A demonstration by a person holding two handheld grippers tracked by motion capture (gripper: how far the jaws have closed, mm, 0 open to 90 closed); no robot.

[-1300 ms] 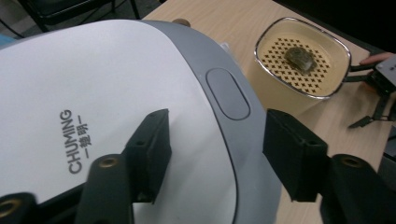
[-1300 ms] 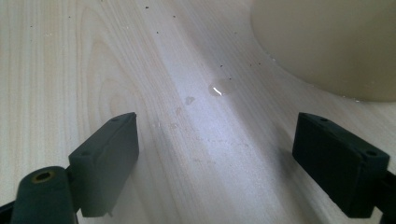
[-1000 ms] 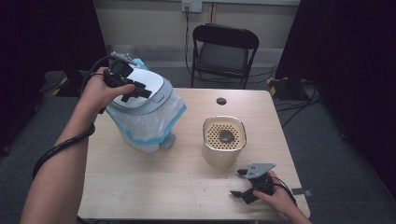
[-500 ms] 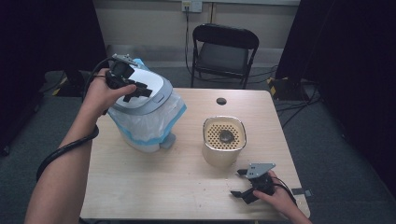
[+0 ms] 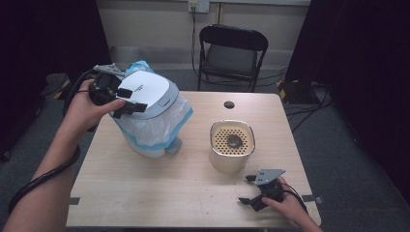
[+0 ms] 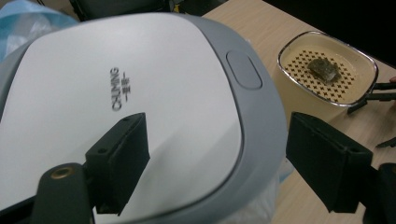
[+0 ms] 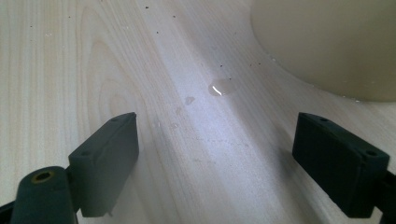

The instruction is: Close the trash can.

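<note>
1 bin w/ smooth white lid (image 5: pixel 147 92), rounded-square, grey plastic rim, oval grey button at front; lid printed "chuning". body wrapped in crinkly clear bag w/ blue edge (image 5: pixel 157 128), stands on desk (image 5: pixel 159 188) left-centre. left hand-held gripper (image 5: pixel 126 99) over lid's left side, jaws wide apart, one above lid top, other off its edge; grips nothing. 1 cream container (image 5: pixel 231 147), rounded-square, glossy metal-look rim, perforated insert w/ 1 dark lump on it (image 6: pixel 323 69); stands right-centre. right hand-held gripper (image 5: pixel 251 189) low near desk front-right, just beside container, jaws apart, empty. desk: pale wood grain, few water drops (image 7: pixel 219 87), specks. 1 black folding chair (image 5: pixel 232 53) behind desk.
</note>
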